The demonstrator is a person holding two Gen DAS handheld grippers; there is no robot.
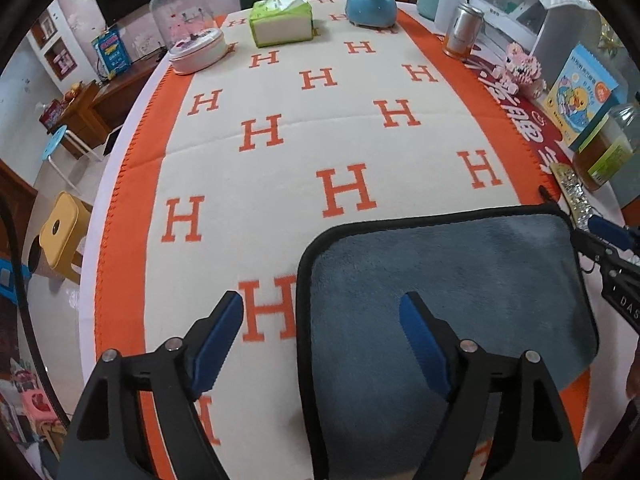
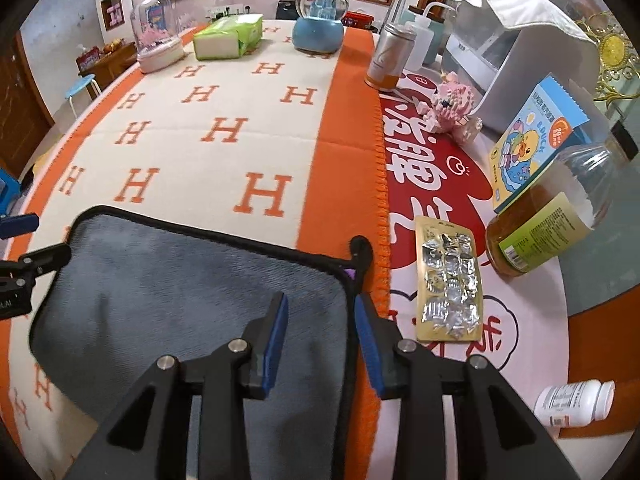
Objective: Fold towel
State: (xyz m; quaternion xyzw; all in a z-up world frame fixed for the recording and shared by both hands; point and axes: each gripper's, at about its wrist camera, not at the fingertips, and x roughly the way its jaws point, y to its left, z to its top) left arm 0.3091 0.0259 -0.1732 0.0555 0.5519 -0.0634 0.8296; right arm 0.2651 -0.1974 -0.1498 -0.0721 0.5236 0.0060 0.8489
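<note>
While lying flat on the orange-and-cream H-patterned blanket (image 1: pixel 280 152), spread wide and unfolded, the grey towel (image 1: pixel 448 288) offers its black-bound edges for pinching, presumably so that both tongs can lift one side and carry it over the other. Left gripper (image 1: pixel 322 312) released, jaws spread wide: left finger over the blanket just beside the towel's left edge, right finger over the grey pile, so the black hem runs between them, not yet pinched. Right gripper (image 2: pixel 322 334) likewise released but with a narrower gap, straddling the towel's right hem; whether any pad touches the cloth cannot be told. Ahead of the right tongs, just past the fingertips, the towel's far right corner with its black hanging loop (image 2: pixel 362 254). Between the two tongs, the towel's body; beyond both, bare blanket. Off to the right of the right tongs, apart from the towel, a foil blister pack (image 2: pixel 448 284) and a honey jar (image 2: pixel 536 232). Far ahead, a green tissue pack (image 1: pixel 282 20) and a blue snow globe (image 1: pixel 370 0), well clear of any fold. Folding judged not yet begun.
</note>
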